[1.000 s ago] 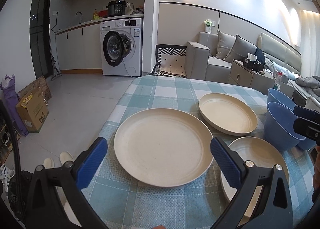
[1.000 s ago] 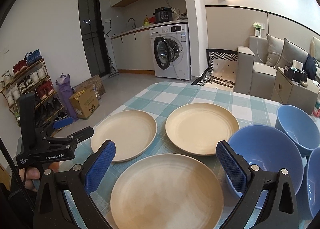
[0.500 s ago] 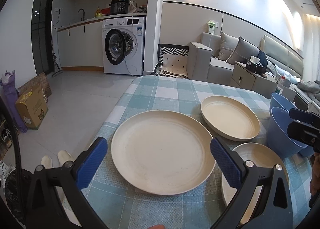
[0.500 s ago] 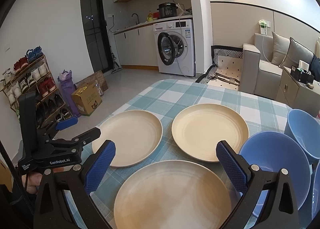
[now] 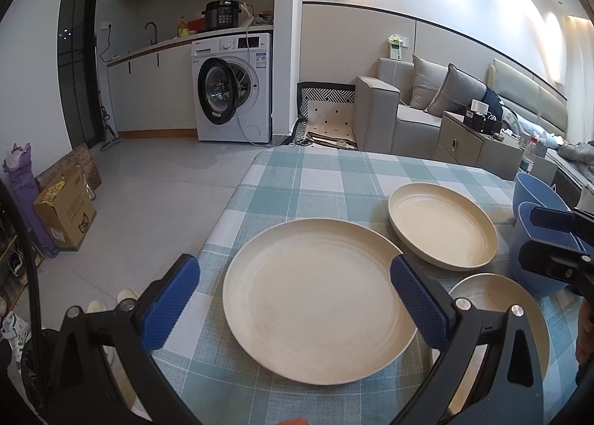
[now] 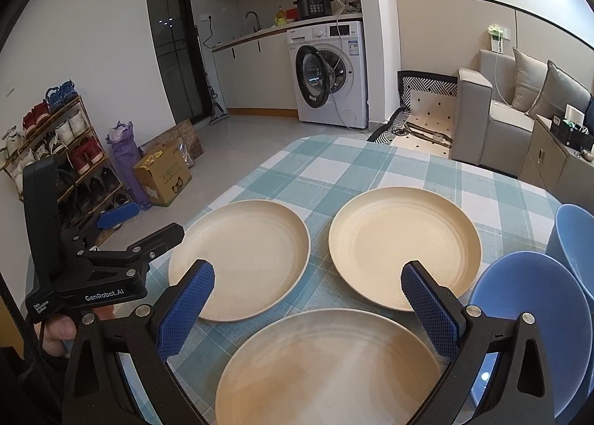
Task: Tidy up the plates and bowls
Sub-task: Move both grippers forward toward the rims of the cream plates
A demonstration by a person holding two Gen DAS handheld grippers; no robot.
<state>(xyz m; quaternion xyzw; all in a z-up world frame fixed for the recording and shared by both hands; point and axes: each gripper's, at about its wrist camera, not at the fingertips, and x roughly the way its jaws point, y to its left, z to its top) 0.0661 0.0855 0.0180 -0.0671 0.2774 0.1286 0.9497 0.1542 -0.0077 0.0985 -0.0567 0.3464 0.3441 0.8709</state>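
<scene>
My left claw [image 5: 295, 302] is spread wide and grips nothing; its blue pads [image 5: 171, 301] stand either side of the left plate [image 5: 319, 300], which lies flat on the checked cloth [image 5: 334, 179] dead ahead at 12 o'clock. Whether the pads touch its rim I cannot tell. At 4 o'clock, partly behind the right finger, sits the near plate [image 5: 490, 291]; at 2 o'clock, a little farther, the far plate [image 5: 441, 226], just beside the left one.

My right claw [image 6: 308, 304] gapes equally wide, empty as well, hanging over the near plate [image 6: 330, 369], which fills the view at 6 o'clock. The left plate [image 6: 239, 258] lies at 10 o'clock past the left pad [image 6: 185, 310], the far plate [image 6: 402, 245] at 1 o'clock, a strip of cloth [image 6: 371, 168] between them. At 3 o'clock a blue bowl [image 6: 534, 313] sits close against the right finger, a second bowl [image 6: 573, 235] behind it at 2 o'clock. From here the left claw [image 6: 144, 224] shows at 9 o'clock, my hand [image 6: 55, 332] under it, near the left plate's edge.

Beyond the table stands a washer [image 6: 330, 75] at 12 o'clock, a sofa [image 6: 493, 105] at 2.
</scene>
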